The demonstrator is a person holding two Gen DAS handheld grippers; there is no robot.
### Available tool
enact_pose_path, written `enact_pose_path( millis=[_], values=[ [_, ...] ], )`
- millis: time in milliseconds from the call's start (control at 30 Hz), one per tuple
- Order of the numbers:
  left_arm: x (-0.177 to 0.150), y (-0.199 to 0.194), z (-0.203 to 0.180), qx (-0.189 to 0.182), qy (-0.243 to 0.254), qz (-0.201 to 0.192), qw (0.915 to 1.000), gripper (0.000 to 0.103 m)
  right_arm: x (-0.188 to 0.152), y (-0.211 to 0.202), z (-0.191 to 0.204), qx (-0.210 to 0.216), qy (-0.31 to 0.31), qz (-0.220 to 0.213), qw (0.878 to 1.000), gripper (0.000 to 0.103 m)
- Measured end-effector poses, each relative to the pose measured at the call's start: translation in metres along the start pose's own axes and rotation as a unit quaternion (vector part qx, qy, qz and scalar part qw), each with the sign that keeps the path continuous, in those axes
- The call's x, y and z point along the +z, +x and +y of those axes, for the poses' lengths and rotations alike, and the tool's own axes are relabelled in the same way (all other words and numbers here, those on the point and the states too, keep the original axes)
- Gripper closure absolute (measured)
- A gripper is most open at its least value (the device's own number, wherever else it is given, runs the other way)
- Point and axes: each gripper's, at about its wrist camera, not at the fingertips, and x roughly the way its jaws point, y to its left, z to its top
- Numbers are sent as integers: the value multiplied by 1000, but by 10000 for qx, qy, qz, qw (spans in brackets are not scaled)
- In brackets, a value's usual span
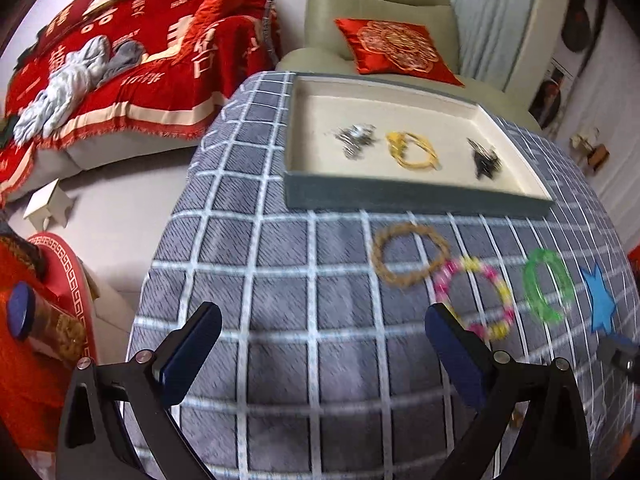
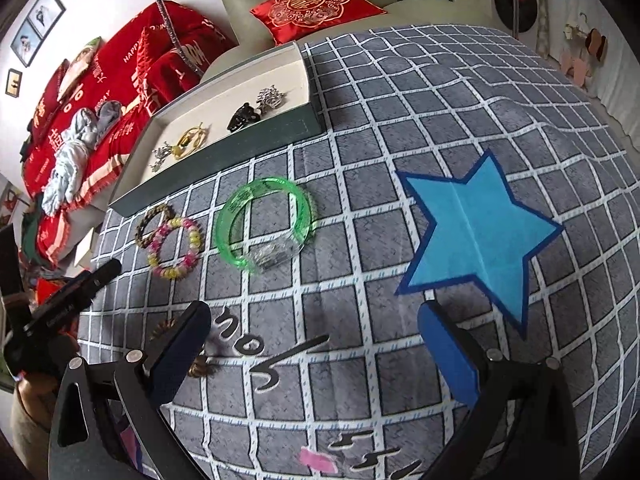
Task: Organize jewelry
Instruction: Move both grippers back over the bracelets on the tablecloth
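A grey jewelry tray (image 1: 416,194) (image 2: 256,136) with a cream lining stands on the checked cloth. It holds a silver piece (image 1: 356,138) (image 2: 271,98), a gold bangle (image 1: 414,150) (image 2: 191,140) and a black piece (image 1: 485,159) (image 2: 242,117). In front of it lie a brown beaded bracelet (image 1: 410,254) (image 2: 154,220), a pink-yellow beaded bracelet (image 1: 476,298) (image 2: 176,246) and a green bangle (image 1: 547,286) (image 2: 264,224) with a small clear packet (image 2: 274,256) beside it. My left gripper (image 1: 324,344) is open and empty above the cloth. My right gripper (image 2: 314,336) is open and empty.
A blue star mat (image 2: 476,232) (image 1: 600,300) lies at the right on the cloth. A small brown item (image 2: 200,366) lies by my right gripper's left finger. A beige armchair with a red cushion (image 1: 394,46) stands behind the table, and a red-covered sofa (image 1: 120,60) at the left.
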Motion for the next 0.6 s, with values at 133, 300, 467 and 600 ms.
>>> enact_pose_path(
  millis=[133, 300, 467, 600],
  values=[
    [14, 14, 2, 47, -87, 53, 9999, 0, 14, 6, 4, -150, -72, -26, 9999, 0],
    [21, 28, -1, 113, -106, 135, 9998, 0, 29, 16, 13, -370, -289, -61, 9989, 0],
    [22, 34, -6, 131, -3, 147, 9998, 0, 41, 29, 19, -490, -366, -44, 9981, 3],
    [23, 41, -10, 87, 114, 242, 9996, 6, 48, 42, 22, -551, -446, 55, 9975, 16]
  ],
)
